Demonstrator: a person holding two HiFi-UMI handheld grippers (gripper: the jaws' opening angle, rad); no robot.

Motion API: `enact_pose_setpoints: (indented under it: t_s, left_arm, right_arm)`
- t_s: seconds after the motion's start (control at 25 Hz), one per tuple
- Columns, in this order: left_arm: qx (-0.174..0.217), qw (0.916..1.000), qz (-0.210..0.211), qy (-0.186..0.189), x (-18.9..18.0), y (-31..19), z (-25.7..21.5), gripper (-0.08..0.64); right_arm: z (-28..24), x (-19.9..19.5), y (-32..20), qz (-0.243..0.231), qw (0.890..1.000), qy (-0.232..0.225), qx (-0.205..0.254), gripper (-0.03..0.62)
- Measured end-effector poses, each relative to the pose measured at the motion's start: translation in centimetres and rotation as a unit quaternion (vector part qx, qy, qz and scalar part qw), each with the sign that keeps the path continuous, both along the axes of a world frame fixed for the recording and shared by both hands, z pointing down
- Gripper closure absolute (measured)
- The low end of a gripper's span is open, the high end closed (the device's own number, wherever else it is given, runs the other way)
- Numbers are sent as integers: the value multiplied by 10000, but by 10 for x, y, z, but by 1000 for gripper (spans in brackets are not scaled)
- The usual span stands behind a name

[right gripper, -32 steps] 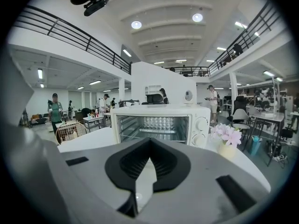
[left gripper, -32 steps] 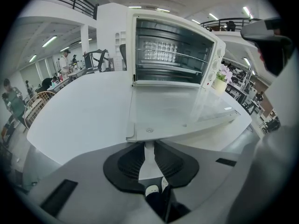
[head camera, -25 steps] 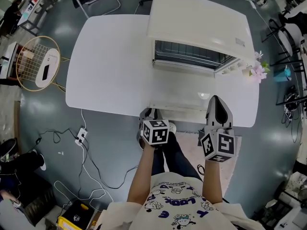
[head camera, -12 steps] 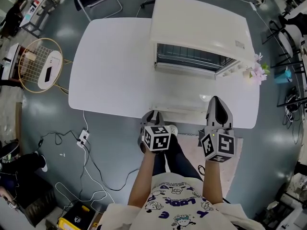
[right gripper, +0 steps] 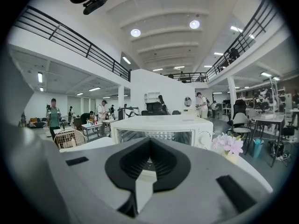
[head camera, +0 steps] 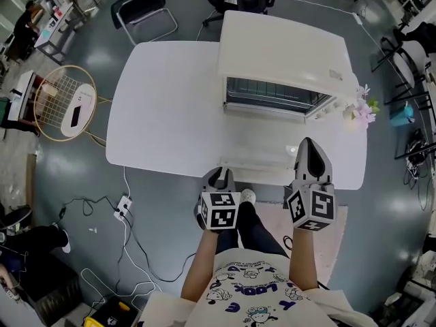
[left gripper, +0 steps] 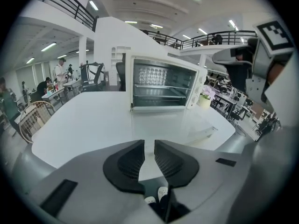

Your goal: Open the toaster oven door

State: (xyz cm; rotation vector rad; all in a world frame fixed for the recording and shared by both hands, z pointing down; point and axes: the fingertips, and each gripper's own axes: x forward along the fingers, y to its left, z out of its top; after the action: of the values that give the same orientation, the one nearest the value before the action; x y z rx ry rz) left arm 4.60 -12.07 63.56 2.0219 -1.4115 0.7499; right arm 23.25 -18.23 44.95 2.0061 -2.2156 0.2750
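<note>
White toaster oven (head camera: 286,53) is sitting at the far right of the table (head camera: 163,107), with its glass door (head camera: 262,138) already lying flat open towards the person. Left gripper (head camera: 219,177) is hovering at the table's near edge, its jaws standing a narrow gap apart with nothing between them. Right gripper (head camera: 308,143) is hanging near the door's right front corner, jaws pressed together and empty. As I judge it, a careless drop of either hand could be knocking the see-through door, straining its hinge or shoving the oven. Clear glass is making the door's outline hard to trace, and its handle is sitting partly behind the grippers in the head view
</note>
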Motion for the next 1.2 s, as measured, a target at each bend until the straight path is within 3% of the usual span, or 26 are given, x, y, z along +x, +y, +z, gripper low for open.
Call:
enact_pose_setpoints:
  t_s: [0.2, 0.48, 0.84, 1.2]
  left_arm:
    - [625, 9979, -131, 128, -11, -29, -54, 489]
    - [1505, 9883, -230, 50, -25, -63, -132, 491]
    - [2375, 9702, -480, -45, -34, -82, -212, 550]
    - [3064, 9491, -732, -67, -40, -84, -276, 555]
  right_arm:
    - [-27, -5, -3, -29, 9997, -17, 231, 595]
    - [-62, -7, -6, -72, 9984, -63, 565, 595]
    - [-105, -7, -7, -195, 9951, -103, 967, 595]
    - [-137, -4, -8, -374, 9912, 6, 1270, 595]
